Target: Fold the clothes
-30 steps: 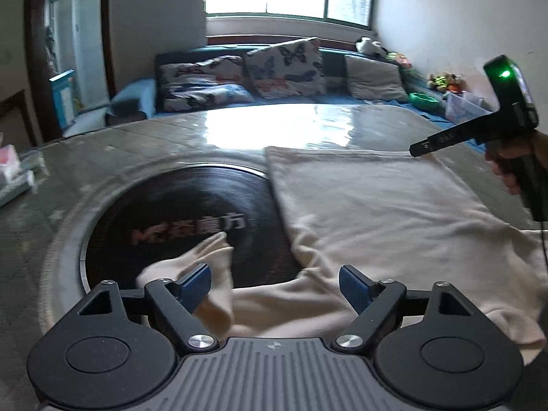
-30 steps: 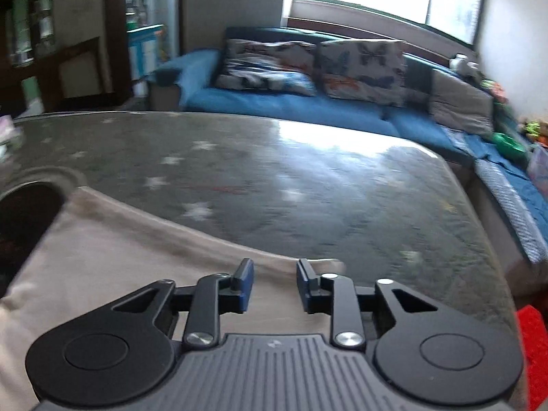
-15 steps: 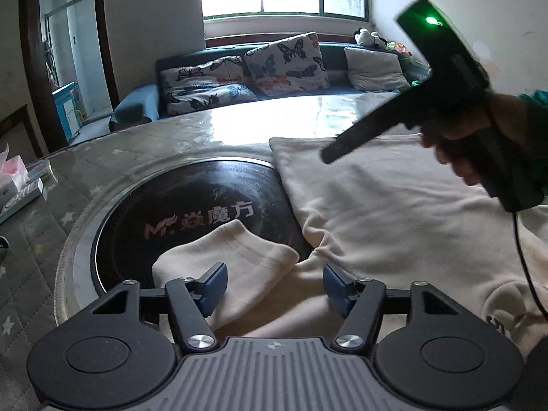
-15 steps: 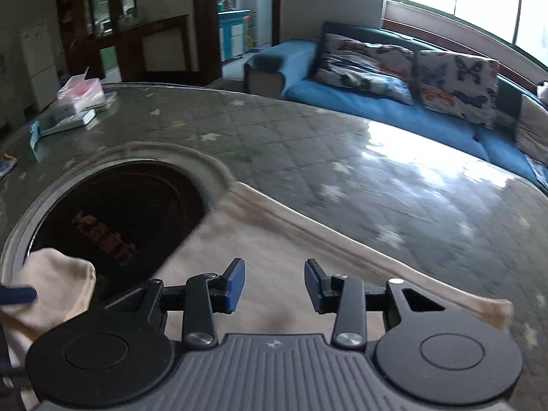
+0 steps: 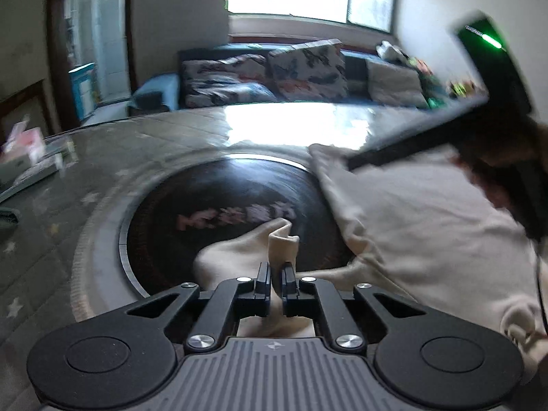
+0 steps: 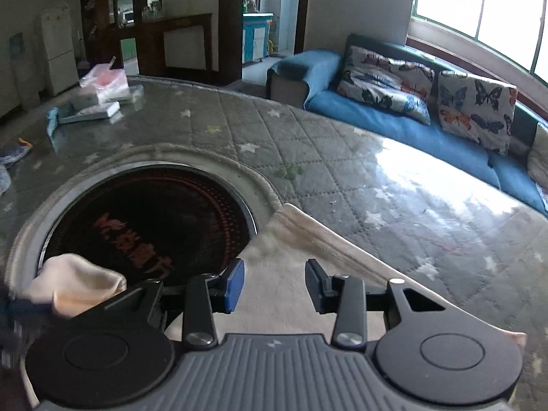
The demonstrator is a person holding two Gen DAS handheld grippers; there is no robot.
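A cream sweatshirt (image 5: 411, 226) lies spread on the table, its body to the right of the dark round hotplate (image 5: 219, 205). My left gripper (image 5: 276, 275) is shut on the sweatshirt's sleeve (image 5: 281, 239), whose cuff stands bunched between the jaws over the hotplate. My right gripper (image 6: 274, 282) is open and empty, hovering over the sweatshirt body (image 6: 291, 291) near its far hem (image 6: 325, 236). The right gripper also shows in the left wrist view (image 5: 479, 126), blurred, above the garment. The held sleeve shows at the left of the right wrist view (image 6: 75, 284).
The table (image 6: 308, 144) has a grey quilted cover with stars. A tissue pack and boxes (image 6: 99, 92) sit at its far left. A blue sofa with butterfly cushions (image 6: 394, 82) stands beyond the table under the window.
My left gripper has closed on the sleeve cuff and bunched it up. My right gripper has swung left over the garment and opened wider.
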